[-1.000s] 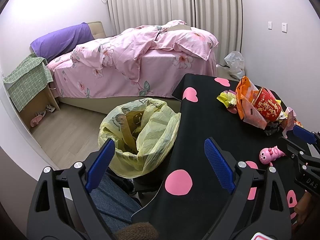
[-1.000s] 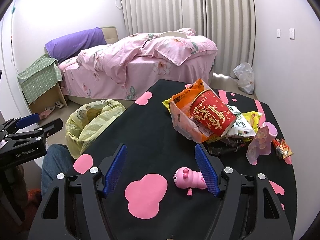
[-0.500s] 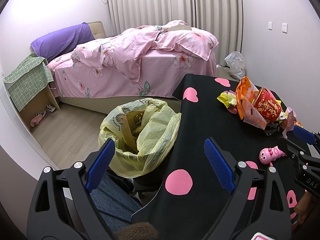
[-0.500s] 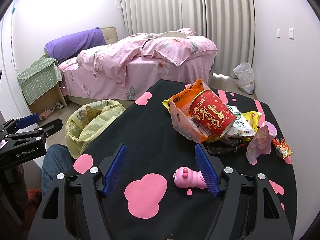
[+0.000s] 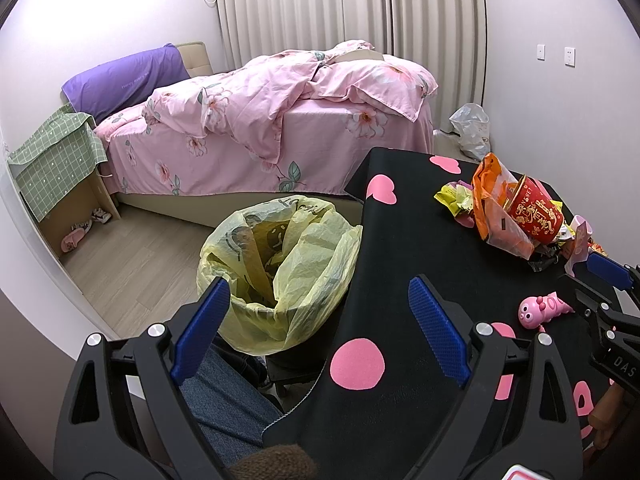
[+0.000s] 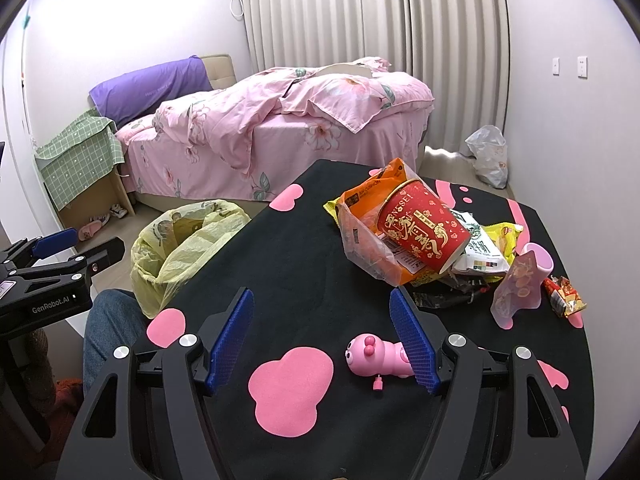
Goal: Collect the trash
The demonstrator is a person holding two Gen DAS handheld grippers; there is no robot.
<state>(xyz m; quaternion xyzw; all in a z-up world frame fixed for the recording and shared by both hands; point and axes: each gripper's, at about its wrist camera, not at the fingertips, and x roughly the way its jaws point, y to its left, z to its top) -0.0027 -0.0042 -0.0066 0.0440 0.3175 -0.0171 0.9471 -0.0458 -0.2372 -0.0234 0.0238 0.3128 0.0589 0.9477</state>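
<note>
A heap of trash lies on the black table (image 6: 288, 256): a red paper cup (image 6: 422, 226) on its side in an orange bag (image 6: 370, 240), yellow and white wrappers (image 6: 488, 250), a pink pouch (image 6: 516, 288). The cup also shows in the left wrist view (image 5: 534, 212). A bin with a yellow liner (image 5: 280, 272) stands left of the table; it also shows in the right wrist view (image 6: 184, 244). My left gripper (image 5: 316, 328) is open and empty, above the bin and table edge. My right gripper (image 6: 322, 338) is open and empty, low over the table near a pink toy (image 6: 378, 360).
A bed with pink bedding (image 5: 280, 120) fills the back of the room. A cardboard box under a green cloth (image 5: 56, 164) stands at the left wall. A white plastic bag (image 6: 488, 156) sits on the floor by the curtain. A person's jeans-clad leg (image 5: 228, 404) is below the bin.
</note>
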